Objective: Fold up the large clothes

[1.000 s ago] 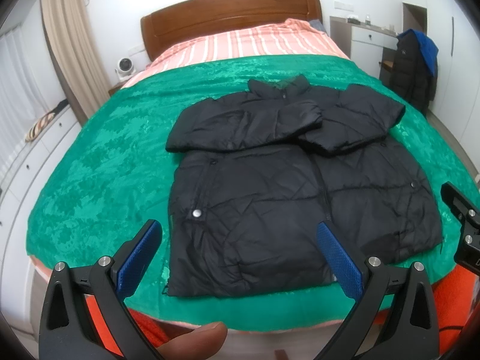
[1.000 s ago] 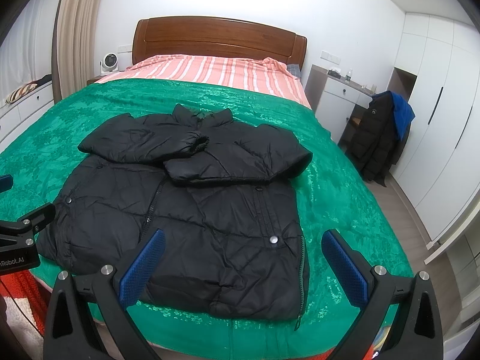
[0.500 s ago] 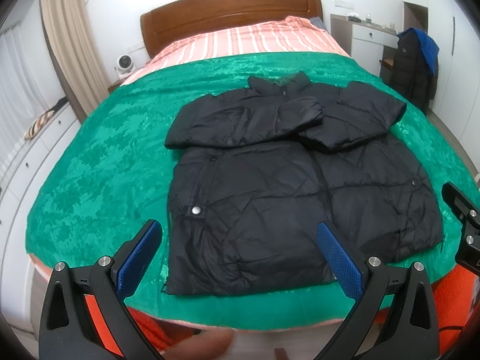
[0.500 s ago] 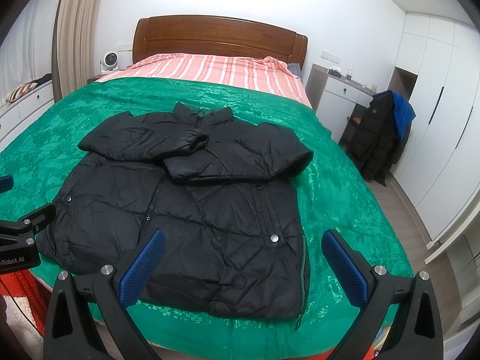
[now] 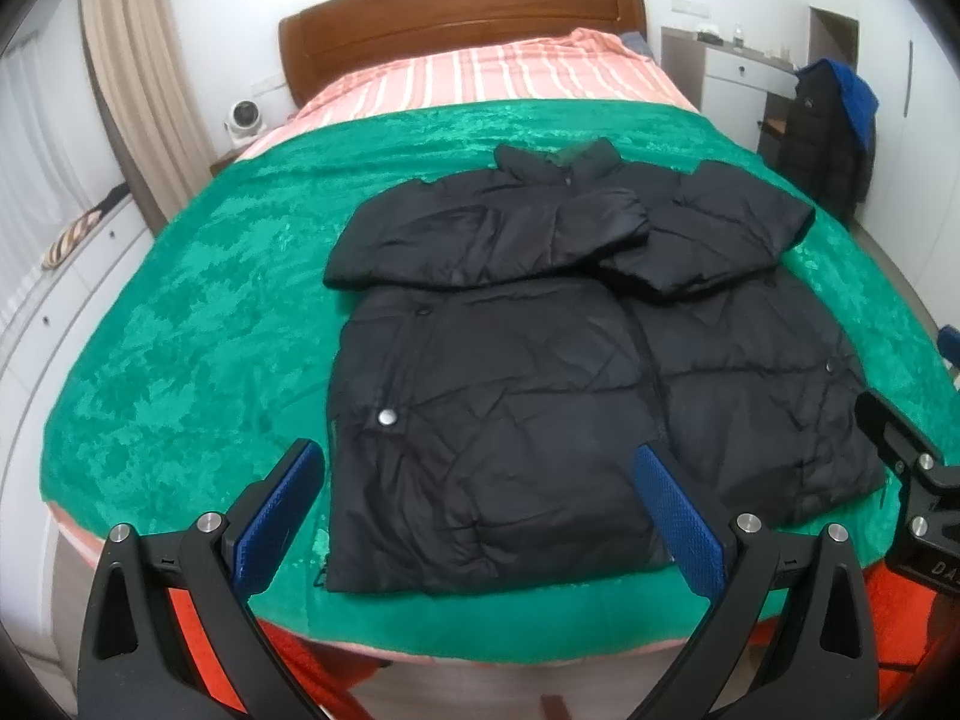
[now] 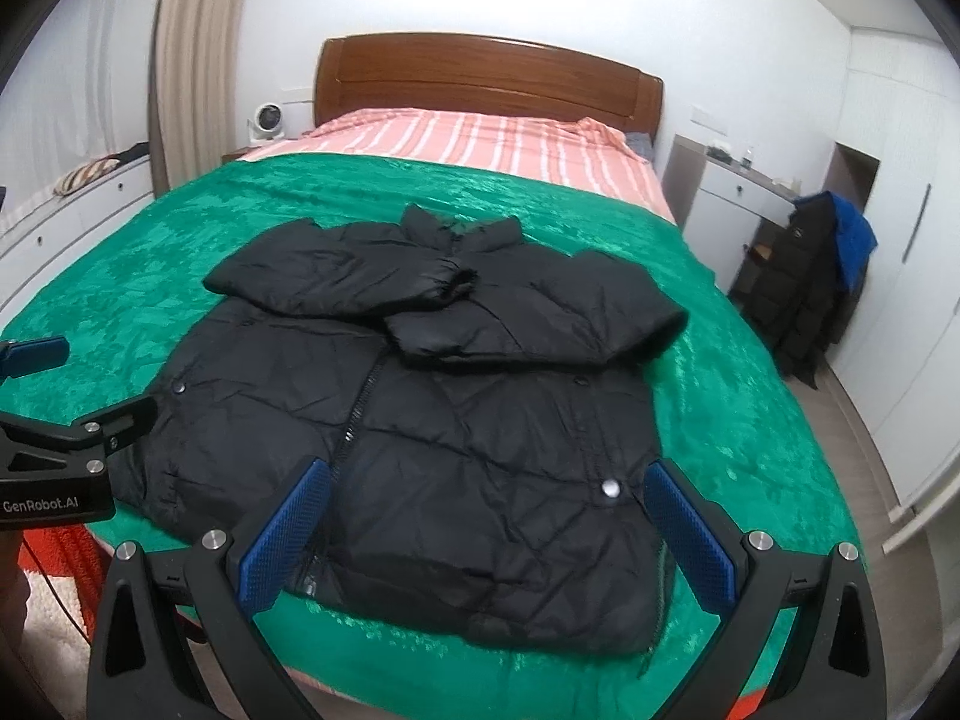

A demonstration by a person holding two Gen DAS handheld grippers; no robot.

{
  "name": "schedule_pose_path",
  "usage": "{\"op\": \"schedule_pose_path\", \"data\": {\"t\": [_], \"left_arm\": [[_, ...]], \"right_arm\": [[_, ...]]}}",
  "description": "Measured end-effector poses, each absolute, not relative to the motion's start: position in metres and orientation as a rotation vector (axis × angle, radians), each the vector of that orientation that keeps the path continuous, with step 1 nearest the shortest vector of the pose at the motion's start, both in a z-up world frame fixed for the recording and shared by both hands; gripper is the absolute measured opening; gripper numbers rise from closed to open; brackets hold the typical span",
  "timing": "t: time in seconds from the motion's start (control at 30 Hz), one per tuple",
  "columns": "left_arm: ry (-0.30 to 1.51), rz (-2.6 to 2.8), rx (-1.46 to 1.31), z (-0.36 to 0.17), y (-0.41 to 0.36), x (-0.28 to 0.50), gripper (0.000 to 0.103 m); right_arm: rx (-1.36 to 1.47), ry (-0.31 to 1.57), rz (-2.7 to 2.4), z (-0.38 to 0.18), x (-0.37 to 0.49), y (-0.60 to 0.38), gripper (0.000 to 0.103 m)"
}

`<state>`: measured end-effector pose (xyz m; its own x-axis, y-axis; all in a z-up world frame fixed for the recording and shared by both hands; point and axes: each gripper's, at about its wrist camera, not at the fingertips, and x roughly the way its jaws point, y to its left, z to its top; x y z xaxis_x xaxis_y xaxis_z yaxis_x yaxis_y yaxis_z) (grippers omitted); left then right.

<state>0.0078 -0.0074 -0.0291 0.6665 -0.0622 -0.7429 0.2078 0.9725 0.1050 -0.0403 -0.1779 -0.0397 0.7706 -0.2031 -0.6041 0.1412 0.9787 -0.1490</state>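
The jacket (image 5: 540,372) lies flat on the blanket (image 5: 198,324) at the bed's foot, collar toward the headboard (image 5: 462,12), both sleeves folded across its chest. A dresser (image 6: 720,198) stands right of the bed, with a coat (image 6: 810,294) hanging before it.

- The left gripper (image 5: 474,495) hovers over the hem end of the black jacket (image 5: 540,372), its blue-padded fingers (image 5: 678,519) spread wide with nothing between them.
- Its left finger sits just off the jacket's left edge, and its right finger lies over the hem near the zip line.
- The right gripper (image 6: 489,516) hovers over the hem on the jacket's right half, jaws wide apart and empty.
- Each gripper shows at the edge of the other's view, level with the jacket's hem; neither touches the fabric.
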Motion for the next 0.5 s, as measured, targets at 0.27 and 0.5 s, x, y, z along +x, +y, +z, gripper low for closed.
{"op": "schedule_pose_path", "data": {"t": [0.27,0.5], "left_arm": [[0.873,-0.144,0.154,-0.037,-0.002,0.011,0.103],[0.895,-0.058,0.132,-0.048,0.037,0.013,0.103]], "right_arm": [[-0.539,0.632,0.073,-0.085,0.085,-0.155,0.103],[-0.451,0.878,0.107,-0.135,0.175,-0.207,0.019]]}}
